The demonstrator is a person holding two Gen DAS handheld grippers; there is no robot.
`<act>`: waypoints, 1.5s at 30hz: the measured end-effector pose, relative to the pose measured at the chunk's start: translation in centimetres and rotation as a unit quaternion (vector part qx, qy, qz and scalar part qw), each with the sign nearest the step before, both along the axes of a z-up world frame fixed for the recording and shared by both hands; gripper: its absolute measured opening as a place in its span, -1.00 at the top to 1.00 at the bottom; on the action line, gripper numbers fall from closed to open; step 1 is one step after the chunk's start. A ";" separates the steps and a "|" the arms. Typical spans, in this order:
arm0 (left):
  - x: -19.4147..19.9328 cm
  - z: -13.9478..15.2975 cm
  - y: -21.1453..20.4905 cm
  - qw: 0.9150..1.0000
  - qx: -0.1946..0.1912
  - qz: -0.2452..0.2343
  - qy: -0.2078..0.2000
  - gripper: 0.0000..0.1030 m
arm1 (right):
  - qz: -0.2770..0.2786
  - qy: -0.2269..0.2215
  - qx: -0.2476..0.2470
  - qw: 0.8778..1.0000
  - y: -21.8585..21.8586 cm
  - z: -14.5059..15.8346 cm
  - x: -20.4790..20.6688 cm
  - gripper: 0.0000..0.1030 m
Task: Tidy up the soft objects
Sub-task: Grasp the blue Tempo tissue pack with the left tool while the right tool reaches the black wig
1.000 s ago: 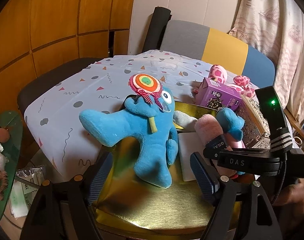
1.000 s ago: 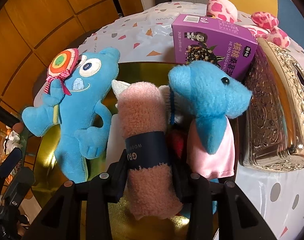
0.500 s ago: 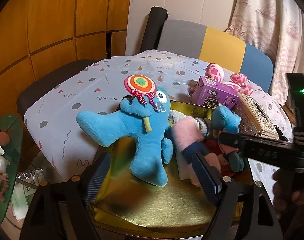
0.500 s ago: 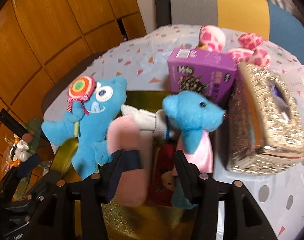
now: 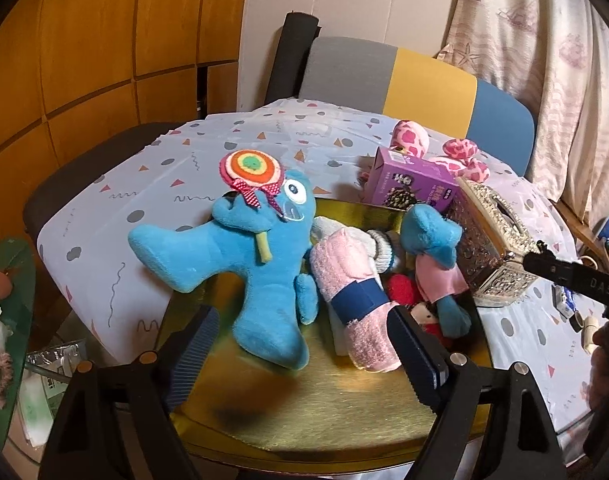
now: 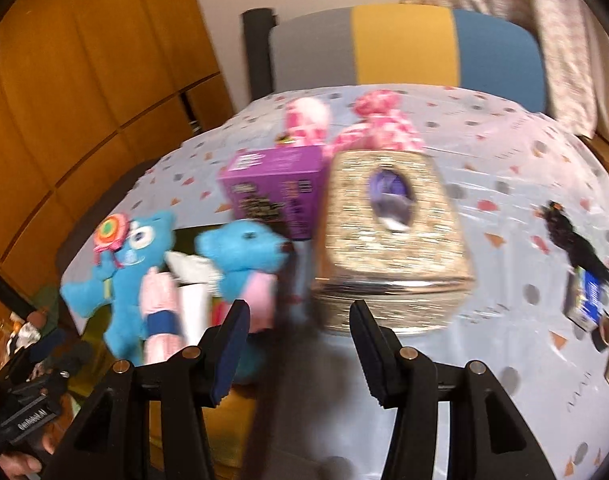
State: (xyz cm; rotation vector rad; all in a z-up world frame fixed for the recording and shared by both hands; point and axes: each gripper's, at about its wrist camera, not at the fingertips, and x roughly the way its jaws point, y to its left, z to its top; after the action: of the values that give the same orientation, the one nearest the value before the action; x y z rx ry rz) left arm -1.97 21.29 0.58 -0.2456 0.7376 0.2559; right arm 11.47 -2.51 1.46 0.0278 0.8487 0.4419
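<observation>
Lying on tray: blue monster (image 5: 240, 264) with a lollipop, pink roll (image 5: 352, 292) with a navy band, small blue bear (image 5: 432, 248) in pink, a white sock and a red toy between them
Tray: gold tray (image 5: 324, 412) at the near edge of the counter (image 5: 152, 184); monster's arm reaching over the rim onto the patterned cloth
Pink roll: touching the monster on one side, bear just beside it on the other
Left hand-held gripper (image 5: 300, 352): spread wide over the tray's near part, nothing between the jaws, pads clear of the monster's leg and the roll
Right hand-held gripper (image 6: 300, 344): jaws just been opening, now parted and empty, roll no longer between them; aimed at the silver box (image 6: 388, 240), picture blurred
Behind tray: purple box (image 5: 412, 188) touching the silver box; pink spotted plush (image 5: 436, 148) beyond both
Far right of counter: small odds and ends, too blurred to name
</observation>
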 end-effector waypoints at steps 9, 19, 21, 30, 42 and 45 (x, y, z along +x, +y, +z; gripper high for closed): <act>0.8 1.0 -2.2 0.999 0.006 -0.040 -0.011 -0.67 | -0.107 0.009 -0.015 0.994 -9.9 -0.7 1.7 -0.02; 2.6 2.6 -8.2 0.990 0.009 -0.141 -0.016 -0.68 | -0.363 0.012 -0.013 0.932 -27.5 -1.8 2.3 -0.02; 3.0 2.9 -10.2 0.985 0.016 -0.173 -0.015 -0.68 | -0.426 0.024 0.017 0.904 -31.1 -2.8 1.4 -0.02; 6.2 3.5 -21.0 0.953 0.045 -0.300 -0.010 -0.68 | -0.486 0.054 0.139 0.861 -36.1 -4.3 -0.8 -0.02; 13.1 0.1 -31.6 0.926 0.051 -0.370 0.045 -0.67 | -0.508 0.049 0.197 0.837 -37.2 -4.7 -1.6 -0.02; 15.2 -0.5 -33.4 0.926 0.045 -0.371 0.053 -0.67 | -0.511 0.050 0.212 0.832 -37.6 -4.8 -1.8 -0.02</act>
State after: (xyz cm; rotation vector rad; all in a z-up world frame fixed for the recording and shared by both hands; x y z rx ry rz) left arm 13.22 -12.15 0.08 0.1471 0.8726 -0.4220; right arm 9.68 -40.12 -3.37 0.8908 0.7057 -0.4050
